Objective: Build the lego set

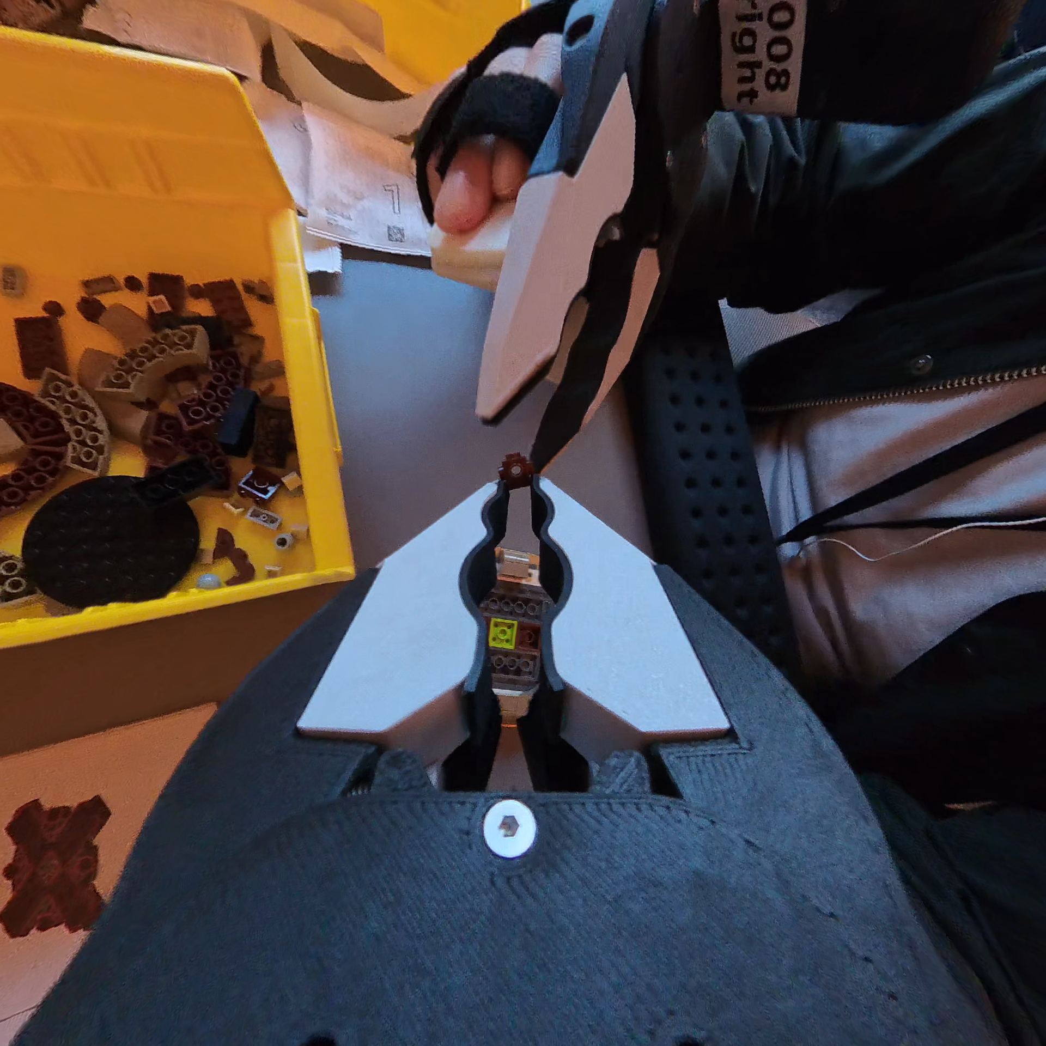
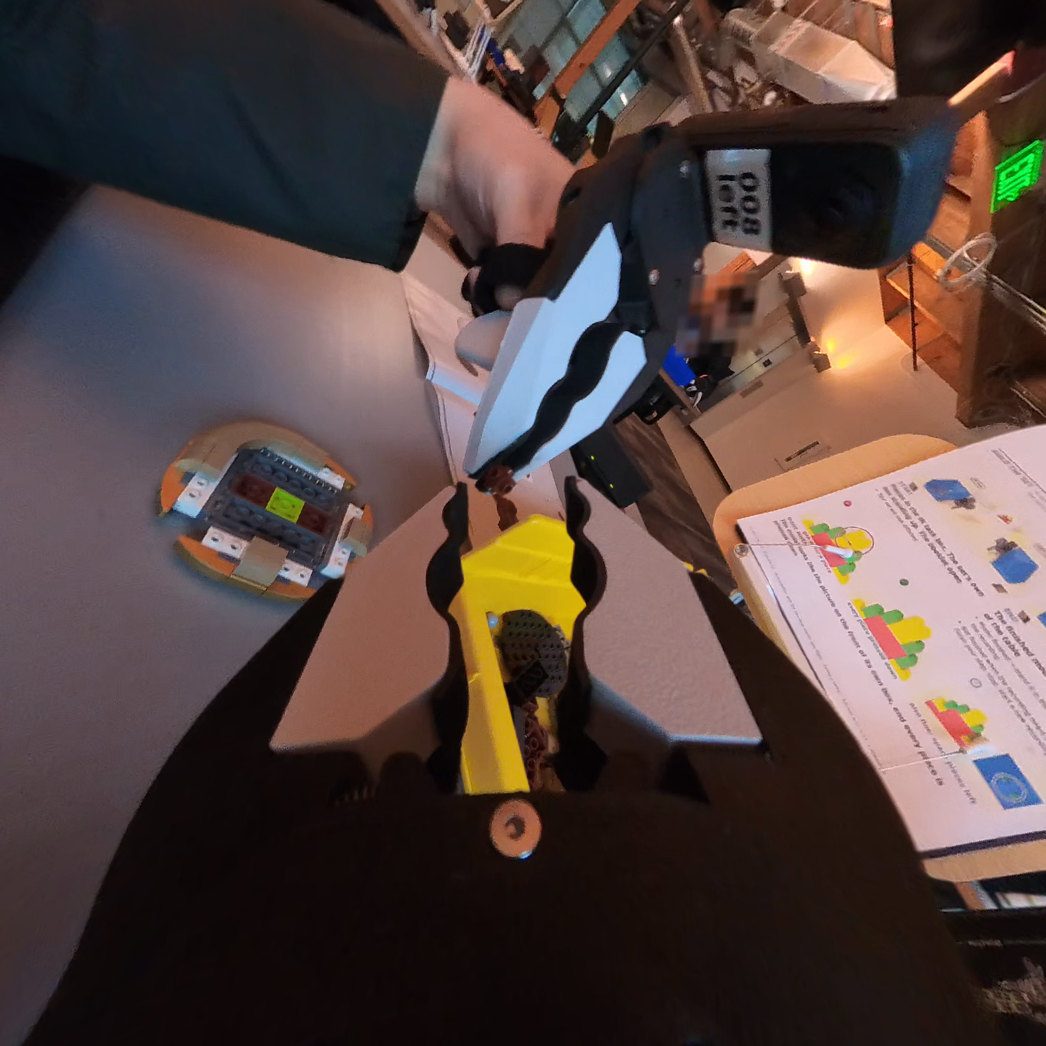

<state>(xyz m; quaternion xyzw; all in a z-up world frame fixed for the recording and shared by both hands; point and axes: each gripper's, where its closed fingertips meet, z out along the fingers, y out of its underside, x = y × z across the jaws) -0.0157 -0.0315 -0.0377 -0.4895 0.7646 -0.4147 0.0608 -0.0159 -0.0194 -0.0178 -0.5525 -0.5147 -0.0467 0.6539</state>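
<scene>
My left gripper (image 1: 515,481) is shut on a small dark brown round gear-like piece (image 1: 515,468), held at the fingertips in the air. Far below, seen between its fingers, is the round partial build (image 1: 512,634) with a lime tile. In the right wrist view the build (image 2: 266,509) lies on the grey table (image 2: 141,339), tan and orange at its rim. My right gripper (image 2: 516,492) is open and empty, its tips just short of the brown piece (image 2: 498,480) in the left gripper (image 2: 492,472). One right fingertip (image 1: 540,453) is next to the piece.
A yellow bin (image 1: 317,396) at left holds several brown and tan bricks and a black round plate (image 1: 107,537). A dark brown cross-shaped piece (image 1: 54,866) lies on cardboard at lower left. An instruction sheet (image 2: 905,622) lies at right. Paper bags (image 1: 362,187) sit behind the bin. Less than 4 cm separates the two grippers' tips.
</scene>
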